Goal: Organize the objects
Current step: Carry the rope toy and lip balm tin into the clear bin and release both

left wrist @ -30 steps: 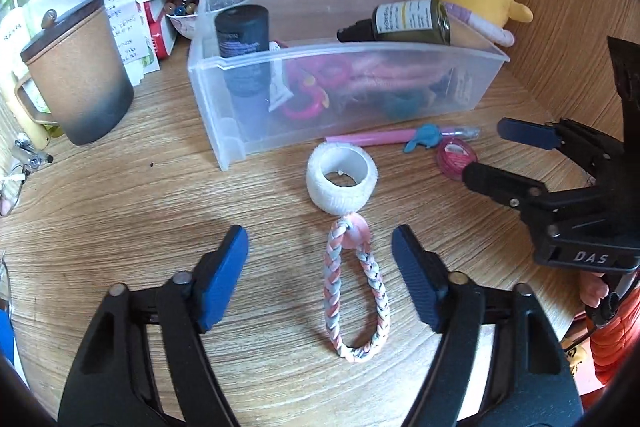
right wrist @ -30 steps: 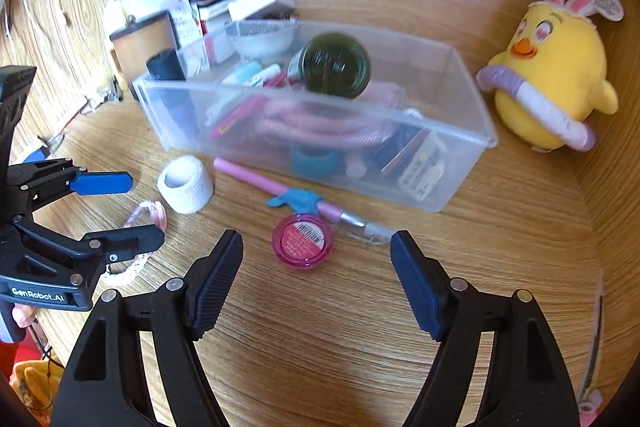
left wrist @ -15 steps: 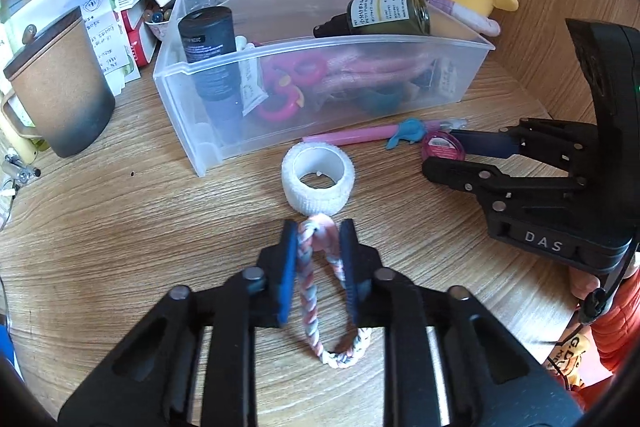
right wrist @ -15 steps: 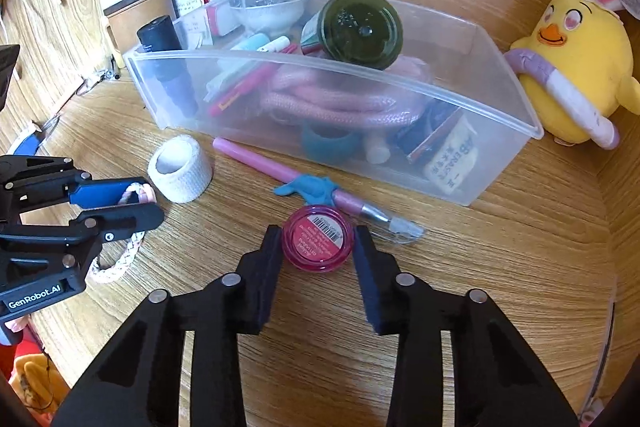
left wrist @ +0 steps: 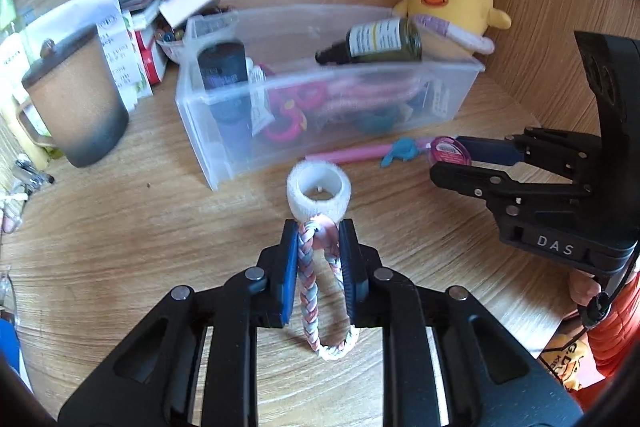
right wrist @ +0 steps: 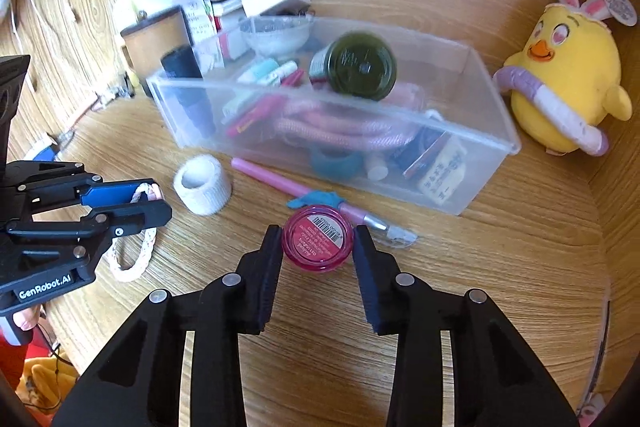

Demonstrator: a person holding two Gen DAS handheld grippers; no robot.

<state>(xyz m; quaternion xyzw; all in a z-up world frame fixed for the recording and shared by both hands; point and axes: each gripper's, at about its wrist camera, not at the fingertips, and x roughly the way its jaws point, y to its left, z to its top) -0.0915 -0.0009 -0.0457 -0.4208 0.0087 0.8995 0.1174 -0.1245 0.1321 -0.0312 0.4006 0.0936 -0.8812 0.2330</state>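
Observation:
My left gripper (left wrist: 318, 229) is shut on a braided pink, white and blue loop (left wrist: 310, 301), whose lower end hangs down over the wooden desk. Just beyond its tips stands a white roll of tape (left wrist: 319, 191). My right gripper (right wrist: 318, 233) is shut on a small round pink jar (right wrist: 318, 239) with a barcode label on top. A clear plastic bin (right wrist: 400, 163) full of small items, with a dark green bottle (right wrist: 362, 67) lying on top, stands behind both. The pink jar (left wrist: 448, 151) also shows in the left wrist view, and the braided loop (right wrist: 138, 251) in the right wrist view.
A pink pen with a teal clip (right wrist: 296, 189) lies in front of the bin. A yellow chick plush (right wrist: 568, 83) sits at the right by the curved wooden wall. A brown mug (left wrist: 76, 99) and stacked boxes and papers (left wrist: 160, 15) crowd the left.
Both grippers went from wide open to shut: the left on the braided loop, the right on the pink jar. The loop's near end has since lifted off the desk.

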